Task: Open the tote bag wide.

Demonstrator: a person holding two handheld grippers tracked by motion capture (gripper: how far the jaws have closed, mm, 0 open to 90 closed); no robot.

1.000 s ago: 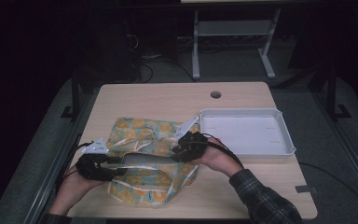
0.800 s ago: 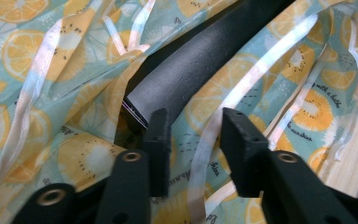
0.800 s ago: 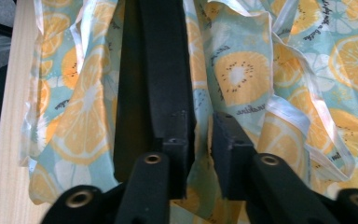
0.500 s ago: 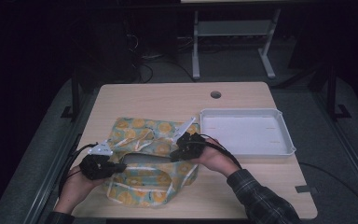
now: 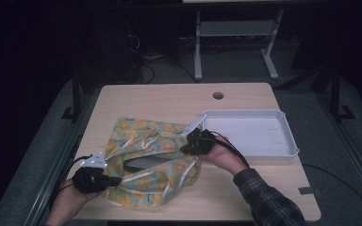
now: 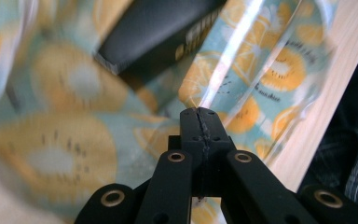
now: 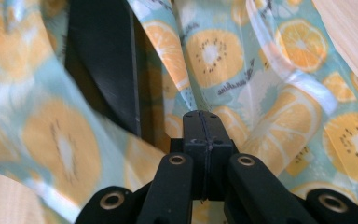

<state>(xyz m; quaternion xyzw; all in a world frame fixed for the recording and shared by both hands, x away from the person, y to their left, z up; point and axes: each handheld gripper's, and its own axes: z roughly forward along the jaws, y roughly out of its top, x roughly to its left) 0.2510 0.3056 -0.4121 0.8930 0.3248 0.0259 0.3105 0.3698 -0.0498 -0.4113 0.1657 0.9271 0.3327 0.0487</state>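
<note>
Both the left tool [image 6: 200, 116] and right tool [image 7: 203, 119], clamped on the fruit-print bag [image 5: 155, 141], appear to be spreading its mouth; next, widen further.

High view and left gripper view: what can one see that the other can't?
The high view alone takes in the white tray, the wooden table, and the right gripper. The left gripper view alone reveals tiny writing on the fruit bag and the left gripper shut on it. Both show the bag and the dark box inside.
</note>
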